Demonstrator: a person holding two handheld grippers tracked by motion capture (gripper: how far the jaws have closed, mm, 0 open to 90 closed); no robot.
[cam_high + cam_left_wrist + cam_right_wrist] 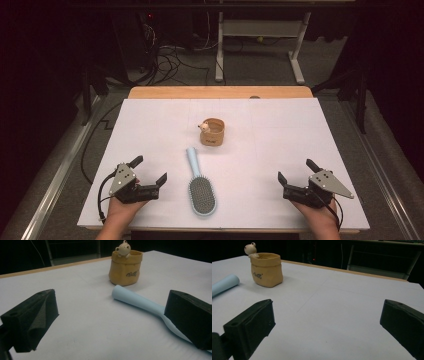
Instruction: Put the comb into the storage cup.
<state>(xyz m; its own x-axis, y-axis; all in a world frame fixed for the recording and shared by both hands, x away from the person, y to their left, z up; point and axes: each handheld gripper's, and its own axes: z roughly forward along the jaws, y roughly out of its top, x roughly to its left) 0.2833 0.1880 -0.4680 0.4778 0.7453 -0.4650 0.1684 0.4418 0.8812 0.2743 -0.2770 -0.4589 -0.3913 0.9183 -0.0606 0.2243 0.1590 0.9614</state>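
Hairbrush [200, 186] lies lengthwise, handle toward pot [212, 131]; left gripper [148, 175] nearer, right gripper [297, 173] farther; both jaws wide, empty.

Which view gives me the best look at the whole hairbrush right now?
The high view: the hairbrush lies there entire, bristle head near the table's front edge, handle pointing toward the pot. The left gripper view shows its handle, partly behind one jaw; the right gripper view catches the handle's tip at its left edge.
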